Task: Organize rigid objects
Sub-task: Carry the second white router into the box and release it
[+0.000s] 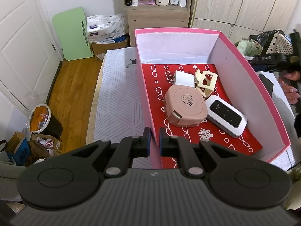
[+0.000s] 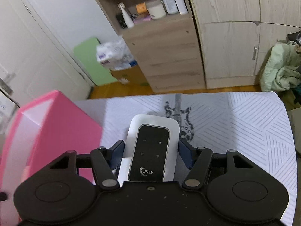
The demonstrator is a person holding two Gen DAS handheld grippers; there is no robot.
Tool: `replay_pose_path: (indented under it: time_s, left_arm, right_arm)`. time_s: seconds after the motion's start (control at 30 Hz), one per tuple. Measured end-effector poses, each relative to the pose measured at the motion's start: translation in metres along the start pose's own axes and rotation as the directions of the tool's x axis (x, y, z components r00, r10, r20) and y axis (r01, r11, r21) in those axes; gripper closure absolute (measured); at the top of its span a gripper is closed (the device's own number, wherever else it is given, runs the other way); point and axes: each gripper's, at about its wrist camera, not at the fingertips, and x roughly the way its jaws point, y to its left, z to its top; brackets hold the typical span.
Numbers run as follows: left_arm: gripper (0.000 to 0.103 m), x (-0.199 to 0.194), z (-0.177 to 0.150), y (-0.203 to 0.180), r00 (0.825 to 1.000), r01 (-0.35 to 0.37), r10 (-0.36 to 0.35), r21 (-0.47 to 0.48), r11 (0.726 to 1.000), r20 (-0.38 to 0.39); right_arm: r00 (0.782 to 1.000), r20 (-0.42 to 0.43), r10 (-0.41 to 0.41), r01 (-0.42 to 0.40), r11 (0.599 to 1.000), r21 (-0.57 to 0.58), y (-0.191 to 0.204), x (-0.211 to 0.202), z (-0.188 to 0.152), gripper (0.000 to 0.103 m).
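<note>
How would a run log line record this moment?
left gripper: shut on pink box wall | right gripper: shut on white wifi device beside box | step: device not yet boxed

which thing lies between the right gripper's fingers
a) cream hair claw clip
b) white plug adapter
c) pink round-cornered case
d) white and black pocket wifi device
d: the right wrist view shows the right gripper with its fingers on either side of a white and black pocket wifi device, over the patterned table cover beside the pink box.

Glossy plastic router (image 2: 150, 146), matt pink cardboard box (image 1: 250, 69)
</note>
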Motion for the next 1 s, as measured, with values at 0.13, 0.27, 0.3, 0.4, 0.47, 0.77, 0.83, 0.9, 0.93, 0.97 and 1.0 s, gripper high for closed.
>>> replay_pose_path:
  time_s: [0.13,0.27,0.3,0.4,0.47,0.77,0.83,0.9,0.93,0.97,1.0]
  left_arm:
    - [0.095,0.000,0.000,0.000,1.000,0.000,0.000,-0.001,1.000,0.000]
    - [0.095,0.001,0.001,0.001,1.000,0.000,0.000,-0.005,1.000,-0.001]
    - [0.095,0.001,0.001,0.000,1.000,-0.001,0.001,-0.003,1.000,0.000]
    - [0.095,0.001,0.001,0.001,1.000,-0.006,0.006,0.001,1.000,0.001]
    - [0.095,0.001,0.002,0.001,1.000,-0.009,0.009,0.001,1.000,-0.002]
    - [0.095,0.001,-0.001,-0.001,1.000,-0.006,0.006,-0.007,1.000,0.003]
    - [0.095,0.000,-0.001,0.000,1.000,0.001,-0.001,-0.010,1.000,0.002]
    - [0.095,0.001,-0.002,0.001,1.000,0.006,-0.006,-0.012,1.000,0.003]
    - [0.095,0.001,-0.002,0.002,1.000,0.010,-0.010,-0.014,1.000,0.003]
    - [0.095,0.000,-0.002,0.002,1.000,0.013,-0.013,-0.015,1.000,0.003]
    - [0.095,0.000,-0.001,0.002,1.000,0.016,-0.016,-0.016,1.000,0.003]
  right_arm:
    - [0.997,0.063,0.037,-0.034,0.999,-0.042,0.011,-0.024,-0.010,0.036]
    - [0.991,0.114,0.067,-0.057,0.995,-0.084,0.021,-0.049,-0.021,0.037]
    - [0.990,0.124,0.068,-0.057,0.994,-0.093,0.023,-0.055,-0.022,0.037]
    - [0.986,0.146,0.073,-0.054,0.990,-0.133,0.033,-0.070,-0.023,0.037]
    - [0.984,0.161,0.080,-0.051,0.983,-0.176,0.046,-0.083,-0.024,0.037]
    - [0.963,0.148,0.224,-0.129,0.870,-0.476,0.125,-0.119,-0.046,0.037]
    - [0.960,0.118,0.254,-0.157,0.837,-0.524,0.139,-0.115,-0.056,0.037]
    - [0.956,0.068,0.285,-0.205,0.815,-0.542,0.148,-0.113,-0.063,0.038]
    - [0.952,0.052,0.302,-0.226,0.807,-0.546,0.151,-0.113,-0.066,0.038]
    - [0.949,0.033,0.314,-0.243,0.793,-0.558,0.155,-0.112,-0.068,0.038]
    - [0.948,0.022,0.317,-0.249,0.783,-0.570,0.159,-0.112,-0.071,0.038]
